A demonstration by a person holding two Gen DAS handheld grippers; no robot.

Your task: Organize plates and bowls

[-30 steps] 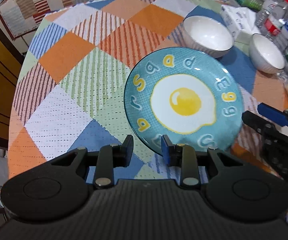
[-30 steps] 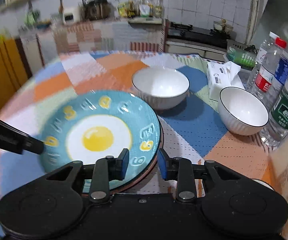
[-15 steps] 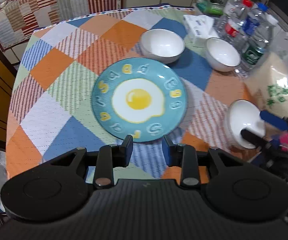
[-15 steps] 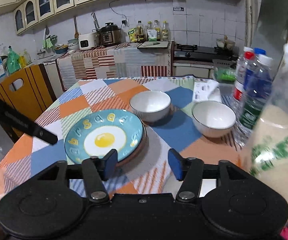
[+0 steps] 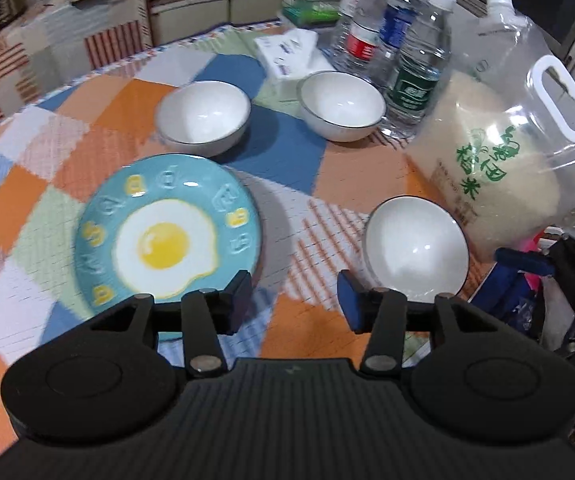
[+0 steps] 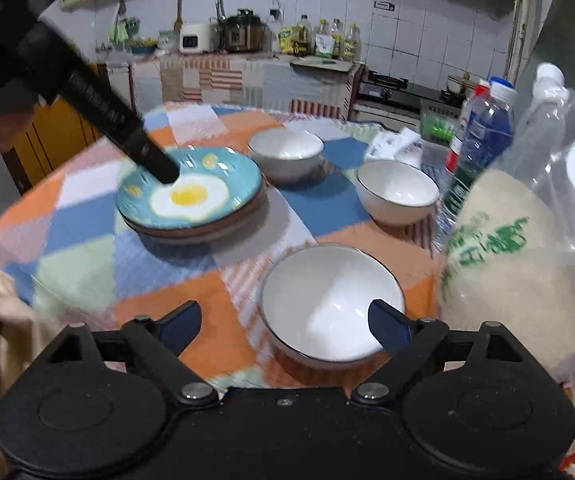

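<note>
Blue egg plate (image 6: 191, 196) flat on stack, 3 bowls upright — both grippers' jaws opening, empty

Green Chinese characters, including 稻 and 米, mark the rice jug (image 5: 483, 168).

Glossy glazed bowl (image 6: 329, 304), woven tablecloth (image 6: 87, 276)

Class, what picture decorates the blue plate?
A fried egg, white with yellow yolk; clearest in the left wrist view.
</note>
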